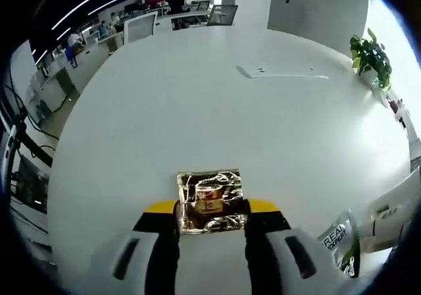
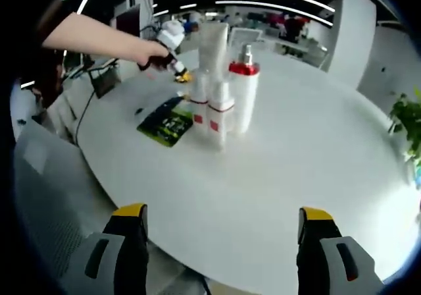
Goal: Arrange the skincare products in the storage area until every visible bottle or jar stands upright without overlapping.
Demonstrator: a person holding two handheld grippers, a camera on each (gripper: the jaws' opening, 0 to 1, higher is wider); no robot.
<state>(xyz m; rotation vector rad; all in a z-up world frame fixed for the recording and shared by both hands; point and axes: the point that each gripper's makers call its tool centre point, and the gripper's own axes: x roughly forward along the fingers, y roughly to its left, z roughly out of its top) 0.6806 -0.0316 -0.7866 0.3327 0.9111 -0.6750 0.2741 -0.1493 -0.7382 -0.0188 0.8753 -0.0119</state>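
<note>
Foil packet (image 1: 210, 201) between left tongs (image 1: 212, 217)

Left tool (image 1: 212, 217): white body, black jaws with yellow tips, closed on a crinkled silver-and-gold foil sachet (image 1: 210, 201). Right tool (image 2: 223, 224): same colours, jaws spread. White round surface (image 2: 296, 176). White bottles with red bands (image 2: 217, 114); tall white pump bottle with red collar (image 2: 243, 97). Black-and-green flat packet (image 2: 166, 125). White pouch with green lettering (image 1: 341, 241).
</note>
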